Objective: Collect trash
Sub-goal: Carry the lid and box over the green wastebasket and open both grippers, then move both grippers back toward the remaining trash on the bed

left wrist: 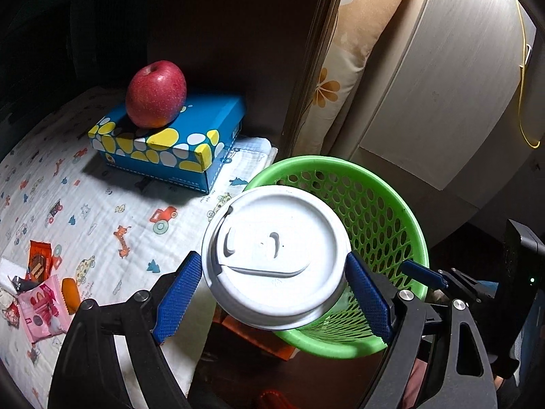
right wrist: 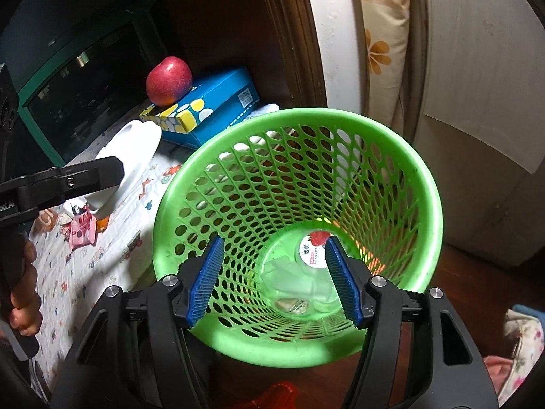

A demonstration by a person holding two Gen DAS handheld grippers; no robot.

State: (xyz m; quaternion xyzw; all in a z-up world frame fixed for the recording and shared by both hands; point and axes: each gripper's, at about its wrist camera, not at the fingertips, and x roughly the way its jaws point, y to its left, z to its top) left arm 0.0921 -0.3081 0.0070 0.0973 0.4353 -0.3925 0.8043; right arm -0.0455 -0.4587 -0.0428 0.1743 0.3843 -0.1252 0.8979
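My left gripper (left wrist: 273, 255) is shut on a paper cup with a white lid (left wrist: 276, 272), its blue pads pressing both sides. The cup hangs at the near-left rim of the green mesh basket (left wrist: 381, 204). In the right wrist view my right gripper (right wrist: 275, 242) stands open over the basket (right wrist: 340, 116), with nothing between its fingers. Clear plastic packaging with a labelled lid (right wrist: 313, 255) lies at the basket's bottom. Snack wrappers, pink (left wrist: 41, 310) and orange (left wrist: 39, 262), lie on the printed cloth (left wrist: 102, 211).
A red apple (left wrist: 156, 93) rests on a blue tissue box (left wrist: 170, 139) at the back of the cloth. A flowered pillow (left wrist: 340, 78) and a pale cabinet (left wrist: 442, 85) stand behind the basket. A person's hand (right wrist: 24, 293) grips the left handle.
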